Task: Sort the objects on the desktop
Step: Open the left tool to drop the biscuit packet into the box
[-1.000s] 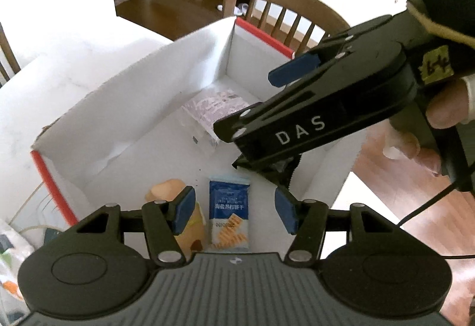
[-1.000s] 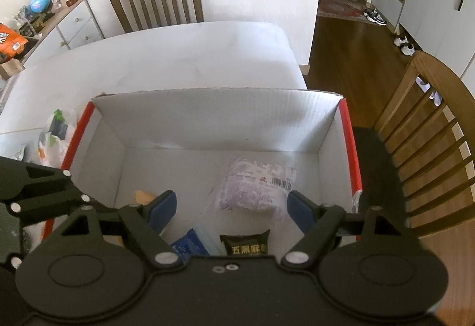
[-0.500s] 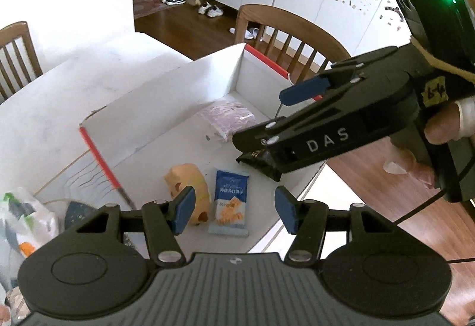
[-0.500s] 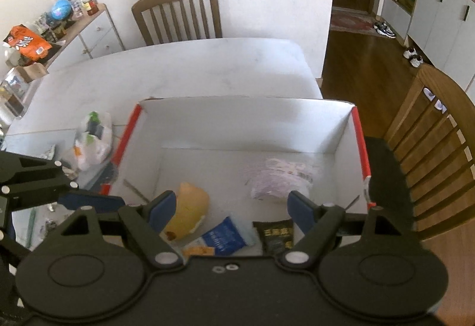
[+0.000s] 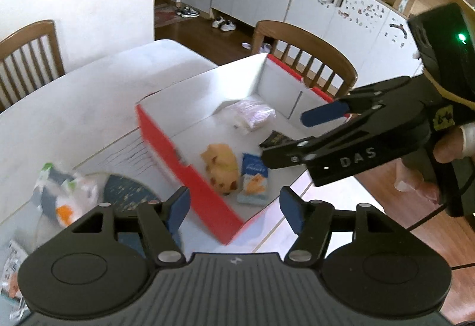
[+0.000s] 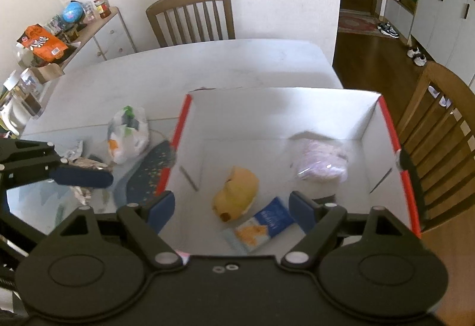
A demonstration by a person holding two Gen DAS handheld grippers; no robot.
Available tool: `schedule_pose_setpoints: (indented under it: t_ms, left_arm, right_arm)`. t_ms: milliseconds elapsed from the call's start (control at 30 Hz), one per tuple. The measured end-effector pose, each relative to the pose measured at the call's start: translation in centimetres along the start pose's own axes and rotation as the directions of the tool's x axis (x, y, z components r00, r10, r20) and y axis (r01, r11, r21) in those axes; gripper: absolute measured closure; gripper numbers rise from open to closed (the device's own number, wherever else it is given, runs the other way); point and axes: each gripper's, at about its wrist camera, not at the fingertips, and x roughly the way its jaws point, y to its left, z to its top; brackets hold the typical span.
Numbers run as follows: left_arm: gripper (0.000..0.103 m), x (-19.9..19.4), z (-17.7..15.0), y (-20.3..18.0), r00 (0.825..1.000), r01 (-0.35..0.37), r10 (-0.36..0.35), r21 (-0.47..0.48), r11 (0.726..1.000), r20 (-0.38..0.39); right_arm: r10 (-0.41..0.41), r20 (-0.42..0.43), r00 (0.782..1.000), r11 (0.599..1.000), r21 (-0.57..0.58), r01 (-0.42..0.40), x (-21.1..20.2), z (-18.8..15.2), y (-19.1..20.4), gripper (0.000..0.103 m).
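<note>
I have pulled both tools back from the box; my left tool and right tool hang open and empty. The yellow toy, blue packet and pink bag lie inside the box, and more of the tabletop now shows.

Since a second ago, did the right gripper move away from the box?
Yes. In its own view the right gripper has risen and backed off: the white box looks smaller, both its red edges show, and the table's plastic bag appears.

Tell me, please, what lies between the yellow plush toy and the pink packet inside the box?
Only bare box floor separates the plush toy from the pink packet, clearest in the right wrist view.
</note>
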Motion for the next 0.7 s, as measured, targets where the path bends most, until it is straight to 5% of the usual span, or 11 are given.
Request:
schedule_pose_setpoints:
  t_ms: [433,700]
  left_arm:
    - [0.019,-4.4,-5.6,5.5,1.0,-0.022,0.023,-0.07,0.997,0.009]
    - [0.018,-6.3,-8.7,8.6,0.999,-0.041,0.042,-0.098,0.994,0.009]
  right_arm:
    - [0.042,0.052,0.998,0.999,-0.023,-0.041,0.0,-1.7,7.6,0.009]
    - [0.053,0.056,0.997,0.998,-0.024,-0.052,0.6,-2.8,11.9,0.005]
